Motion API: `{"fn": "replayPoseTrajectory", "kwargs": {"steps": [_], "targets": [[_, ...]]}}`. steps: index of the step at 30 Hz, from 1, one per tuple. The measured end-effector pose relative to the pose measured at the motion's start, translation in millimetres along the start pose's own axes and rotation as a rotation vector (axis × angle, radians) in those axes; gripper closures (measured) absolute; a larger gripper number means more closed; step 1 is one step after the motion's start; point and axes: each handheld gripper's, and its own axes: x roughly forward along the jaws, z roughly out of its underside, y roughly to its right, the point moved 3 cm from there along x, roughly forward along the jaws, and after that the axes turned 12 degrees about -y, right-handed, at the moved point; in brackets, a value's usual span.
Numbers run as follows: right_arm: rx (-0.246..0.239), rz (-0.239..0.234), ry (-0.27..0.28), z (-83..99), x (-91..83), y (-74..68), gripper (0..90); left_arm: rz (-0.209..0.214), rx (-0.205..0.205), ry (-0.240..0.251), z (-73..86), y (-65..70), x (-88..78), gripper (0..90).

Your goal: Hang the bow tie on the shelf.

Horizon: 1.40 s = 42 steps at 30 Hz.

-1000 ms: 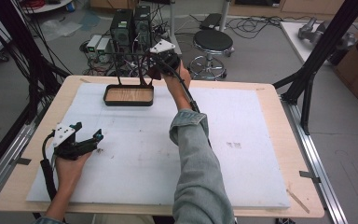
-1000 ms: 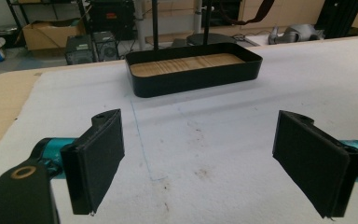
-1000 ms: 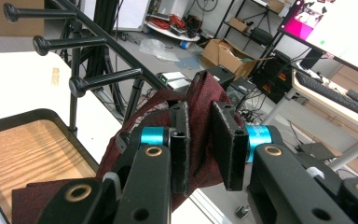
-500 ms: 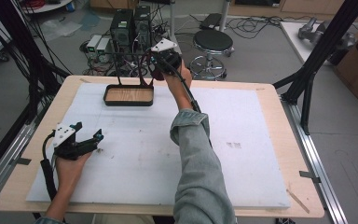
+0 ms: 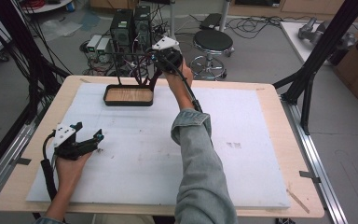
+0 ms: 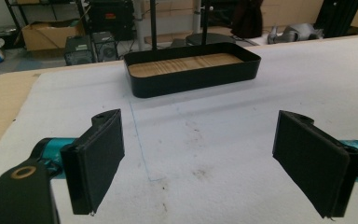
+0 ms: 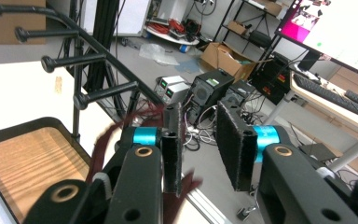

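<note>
A black tray [image 5: 128,95] with a wooden floor stands at the back of the white mat, also seen as the tray [image 6: 193,70]. Behind it rises a black peg rack [image 7: 77,60]. My right gripper [image 5: 157,63] is held up beside that rack. Its jaws [image 7: 199,114] have just been opening and stand a little apart, with only background in the gap. A blurred dark red band [image 7: 116,130] runs by the outer side of one jaw and shows below them. My left gripper [image 5: 89,134] rests open on the mat at the near left, its pads [image 6: 100,158] wide apart and empty.
A white mat [image 5: 242,140] covers the wooden table [image 5: 279,102]. Beyond the far edge are computer boxes [image 5: 130,25], cables and a stool [image 5: 213,42]. Black frame posts [image 5: 317,60] stand at both sides.
</note>
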Motion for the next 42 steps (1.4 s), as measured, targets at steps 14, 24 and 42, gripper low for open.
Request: {"fn": "replayPoseTrajectory", "kwargs": {"steps": [14, 24, 42], "targets": [[0.050, -0.011, 0.066, -6.9, -41.4, 16.0, 58.6, -0.003, 0.008, 0.002, -0.7, 1.6, 0.1, 16.8], [0.102, -0.029, 0.135, -0.5, -92.5, 38.2, 49.4, -0.006, 0.011, 0.003, -0.7, 1.8, 0.4, 16.8], [0.189, -0.045, 0.227, 35.3, -212.6, 75.3, 21.6, -0.002, 0.020, -0.003, -1.0, 5.9, 0.6, 16.7]]}}
